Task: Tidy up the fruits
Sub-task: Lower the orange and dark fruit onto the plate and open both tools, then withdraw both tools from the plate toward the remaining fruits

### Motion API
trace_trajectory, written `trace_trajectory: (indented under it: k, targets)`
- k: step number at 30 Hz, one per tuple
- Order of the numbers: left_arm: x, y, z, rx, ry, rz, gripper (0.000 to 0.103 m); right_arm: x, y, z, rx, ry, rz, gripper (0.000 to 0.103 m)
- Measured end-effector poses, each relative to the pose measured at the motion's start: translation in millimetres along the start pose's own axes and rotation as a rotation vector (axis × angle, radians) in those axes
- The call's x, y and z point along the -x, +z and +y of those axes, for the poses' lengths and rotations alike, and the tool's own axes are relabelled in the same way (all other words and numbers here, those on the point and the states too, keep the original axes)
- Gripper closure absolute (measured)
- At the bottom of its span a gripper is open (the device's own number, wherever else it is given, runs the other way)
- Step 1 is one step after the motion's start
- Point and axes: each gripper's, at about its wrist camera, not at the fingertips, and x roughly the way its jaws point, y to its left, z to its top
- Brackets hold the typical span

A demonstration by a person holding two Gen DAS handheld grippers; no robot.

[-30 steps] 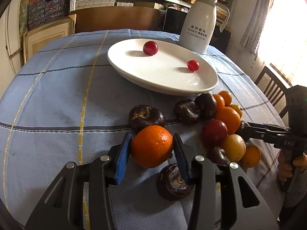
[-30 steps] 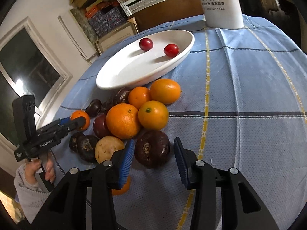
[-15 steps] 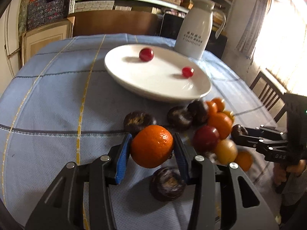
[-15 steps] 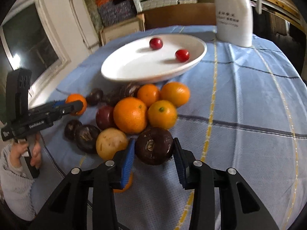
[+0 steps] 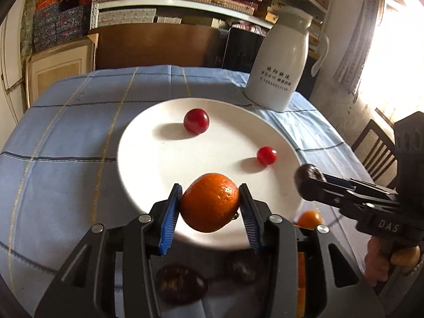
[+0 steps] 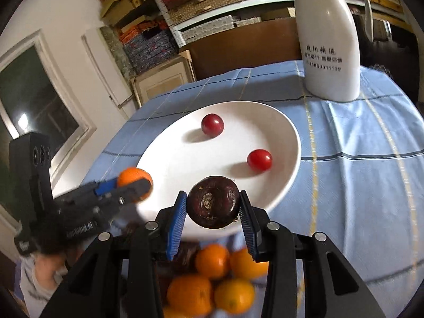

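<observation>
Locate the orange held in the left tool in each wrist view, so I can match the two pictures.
Left wrist view: the orange sits low and centre, clamped between the left tool's blue pads, over the plate's near rim.
Right wrist view: the same orange is at mid-left, blurred, at that tool's tip.
Shared landmark: the white jug behind the white plate.

White jug (image 6: 328,39): Chinese characters, number partly legible. Right gripper (image 5: 308,179): "DAS".

orange (image 5: 209,202), dark fruit (image 6: 214,202), held above plate (image 5: 148,159)
</observation>
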Motion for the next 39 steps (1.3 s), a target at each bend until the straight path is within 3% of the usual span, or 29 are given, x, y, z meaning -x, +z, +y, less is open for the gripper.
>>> trace_trajectory:
  k: [1, 3, 5, 9, 14, 17, 24, 29, 39]
  targets:
    - [-3, -1, 0, -0.003, -0.016, 0.000, 0.052, -5, 0, -4, -0.017, 0.012, 0.003, 0.059]
    - [-2, -3, 1, -0.011, -0.030, -0.006, 0.032, -8, -2, -15, -0.060, 0.047, -0.007, 0.047]
    - [6, -3, -1, -0.034, -0.014, -0.026, 0.030, -1, -1, -24, -0.102, 0.038, -0.049, 0.046]
    - [29, -10, 2, -0.048, 0.029, -0.086, 0.012, 15, -2, -43, -0.184, 0.074, -0.090, 0.039]
    - [44, -29, 23, 0.005, 0.099, -0.107, 0.010, 23, -13, -57, -0.211, 0.015, -0.106, 0.034]
    - [48, -46, 38, 0.066, 0.117, -0.084, 0.008, 27, -20, -68, -0.255, -0.009, -0.109, 0.025]
    - [48, -74, 36, 0.066, 0.142, -0.026, 0.006, 46, -38, -88, -0.390, 0.071, -0.109, 0.024]
    - [37, -78, 16, -0.030, 0.171, 0.018, 0.006, 49, -42, -76, -0.334, 0.079, -0.100, 0.023]
    - [22, -76, 33, 0.034, 0.177, 0.099, 0.006, 52, -41, -65, -0.287, 0.056, -0.097, 0.020]
